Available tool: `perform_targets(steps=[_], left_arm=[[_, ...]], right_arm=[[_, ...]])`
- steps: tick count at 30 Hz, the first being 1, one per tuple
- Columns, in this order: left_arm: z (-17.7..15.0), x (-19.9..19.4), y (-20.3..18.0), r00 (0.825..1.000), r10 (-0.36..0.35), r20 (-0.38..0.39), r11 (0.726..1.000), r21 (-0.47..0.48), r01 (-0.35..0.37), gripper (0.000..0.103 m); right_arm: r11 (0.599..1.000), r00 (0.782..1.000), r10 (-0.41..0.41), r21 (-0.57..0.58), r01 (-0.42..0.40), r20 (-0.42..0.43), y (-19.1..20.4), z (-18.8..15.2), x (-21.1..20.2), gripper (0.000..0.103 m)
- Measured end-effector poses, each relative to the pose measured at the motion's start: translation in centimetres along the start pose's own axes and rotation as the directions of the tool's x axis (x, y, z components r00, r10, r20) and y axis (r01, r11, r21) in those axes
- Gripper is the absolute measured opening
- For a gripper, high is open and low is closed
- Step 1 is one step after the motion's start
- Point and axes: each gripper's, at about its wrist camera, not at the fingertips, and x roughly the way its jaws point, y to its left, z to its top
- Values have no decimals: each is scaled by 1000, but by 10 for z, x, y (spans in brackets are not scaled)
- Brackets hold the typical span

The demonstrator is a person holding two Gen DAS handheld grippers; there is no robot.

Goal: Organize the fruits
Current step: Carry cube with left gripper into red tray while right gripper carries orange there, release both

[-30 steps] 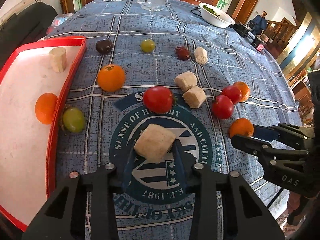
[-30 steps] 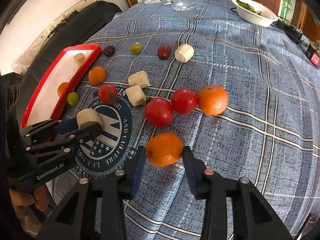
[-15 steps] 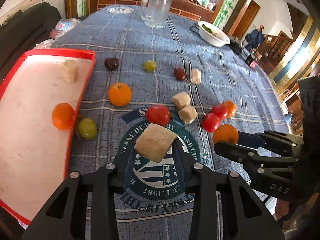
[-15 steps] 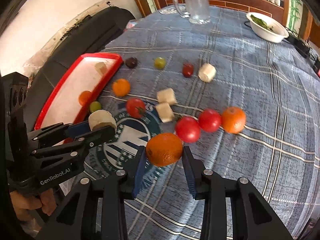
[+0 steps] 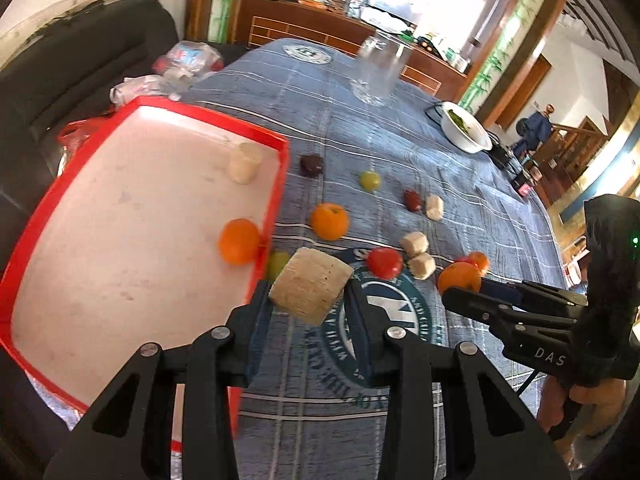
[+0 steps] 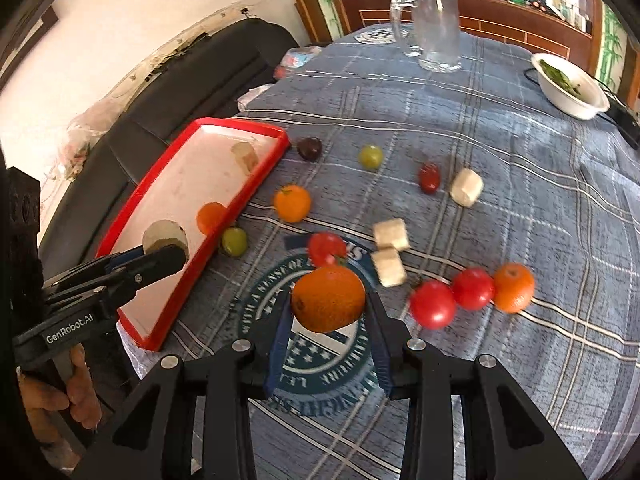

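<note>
Both grippers risen since earlier, left wrist view – left gripper (image 5: 306,304) clamped on pale cut chunk (image 5: 310,289), lifted beside red tray (image 5: 276,184), right wrist view – right gripper (image 6: 328,320) gripping orange (image 6: 328,298) above blue cloth (image 6: 500,128).

Lettering on both grippers and the cloth

"DAS" shows in pale letters on the right gripper (image 5: 464,294) body; "GenRobot.AI" runs along the left gripper (image 6: 170,250) body. The blue tablecloth (image 6: 500,128) carries a round seal with ringed capitals, mostly covered or upside down, only "SENSE OF" reading clearly.
</note>
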Motion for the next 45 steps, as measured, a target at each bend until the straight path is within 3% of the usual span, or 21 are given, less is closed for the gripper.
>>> perform_targets(steps=[20, 31, 45], left_arm=[[-2, 1, 53, 998, 65, -7, 993, -102, -65, 34], [-3, 25, 65, 996, 74, -58, 989, -120, -80, 35], [4, 38, 71, 995, 64, -81, 991, -112, -73, 35]], right_arm=[[990, 998, 68, -124, -69, -12, 56, 52, 30, 37], [981, 991, 117, -150, -126, -67, 83, 87, 69, 37], [972, 984, 123, -183, -146, -132, 107, 113, 115, 37]])
